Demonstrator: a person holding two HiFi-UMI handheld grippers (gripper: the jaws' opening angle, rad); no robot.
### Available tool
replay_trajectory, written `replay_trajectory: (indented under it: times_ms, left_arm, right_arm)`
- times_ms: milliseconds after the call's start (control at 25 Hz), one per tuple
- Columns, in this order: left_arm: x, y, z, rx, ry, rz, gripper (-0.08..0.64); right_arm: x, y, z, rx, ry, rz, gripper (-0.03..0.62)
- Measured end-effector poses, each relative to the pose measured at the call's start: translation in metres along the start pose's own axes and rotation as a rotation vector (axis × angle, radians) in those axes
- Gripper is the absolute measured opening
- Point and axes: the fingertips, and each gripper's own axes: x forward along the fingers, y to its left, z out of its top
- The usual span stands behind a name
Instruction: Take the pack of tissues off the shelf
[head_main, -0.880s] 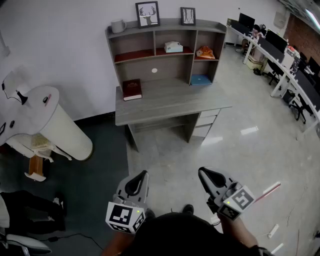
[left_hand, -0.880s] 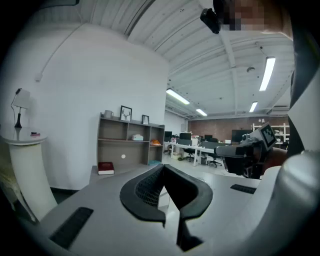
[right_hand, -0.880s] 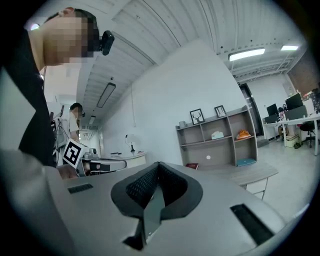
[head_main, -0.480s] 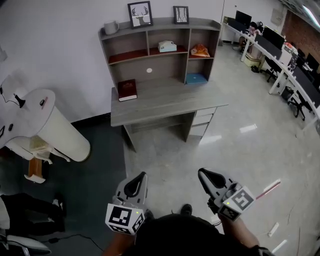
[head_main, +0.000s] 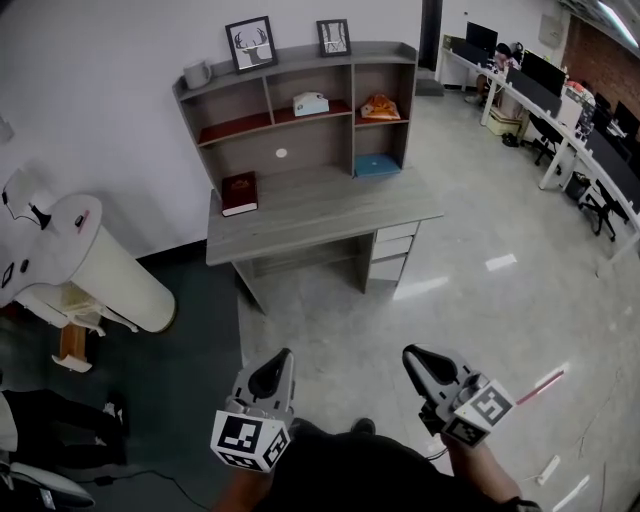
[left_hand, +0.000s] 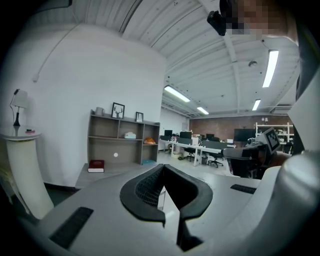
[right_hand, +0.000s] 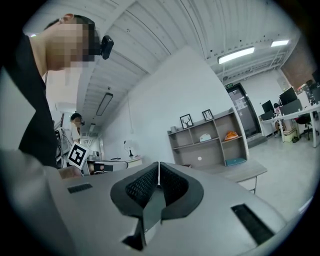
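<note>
The pale tissue pack (head_main: 311, 102) lies on the middle shelf of the grey desk hutch (head_main: 300, 95) at the far side of the room; the left gripper view shows the pack (left_hand: 130, 135) small and distant, and so does the right gripper view, where the pack (right_hand: 205, 137) is just as far off. My left gripper (head_main: 283, 358) hangs shut and empty low in the head view, well short of the desk. My right gripper (head_main: 411, 355) is beside it, also shut with nothing in it. Both are held above the floor.
A grey desk (head_main: 310, 215) carries a red book (head_main: 239, 193); the shelves hold an orange item (head_main: 380, 106), a blue item (head_main: 377, 165), a mug (head_main: 197, 74) and two framed pictures. A white cylinder stand (head_main: 95, 265) is left; office desks (head_main: 560, 110) run along the right.
The desk and shelf have slid left and slightly down in the head view as the view shifted. Both grippers stayed shut and kept nearly the same places.
</note>
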Motion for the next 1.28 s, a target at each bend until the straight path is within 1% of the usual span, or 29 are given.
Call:
replay_trajectory:
  times_ms: [120,200,320,480,600,760,1040,1160,1280]
  left_arm:
    - [0.009,-0.004,0.0,0.004,0.014,0.009,0.012]
    - [0.017,0.001,0.0,0.002,0.02,0.02,0.014]
    - [0.036,0.015,0.001,-0.007,0.024,0.025,0.014]
    - [0.073,0.042,0.007,-0.012,0.016,0.006,0.014]
    - [0.104,0.072,0.017,-0.01,-0.001,-0.003,0.014]
    - [0.148,0.126,0.035,-0.01,-0.022,-0.014,0.014]
    - [0.207,0.217,0.067,-0.001,-0.035,-0.056,0.014]
    - [0.224,0.247,0.068,-0.005,-0.023,-0.071,0.014]
    - [0.241,0.274,0.066,-0.023,-0.012,-0.069,0.014]
  right_arm:
    - [0.001,-0.01,-0.001,0.021,0.008,0.021,0.018]
    - [0.009,-0.016,0.0,0.029,0.006,0.036,0.018]
    - [0.03,-0.024,0.0,0.044,0.007,0.058,0.02]
    - [0.067,-0.044,-0.002,0.05,0.027,0.073,0.02]
    - [0.105,-0.065,0.0,0.053,0.033,0.066,0.02]
    - [0.173,-0.091,0.011,0.045,0.026,0.074,0.02]
    - [0.295,-0.12,0.038,0.022,0.011,0.071,0.02]
    - [0.336,-0.128,0.039,0.02,0.023,0.074,0.02]
    - [0.368,-0.135,0.04,0.03,0.032,0.079,0.02]
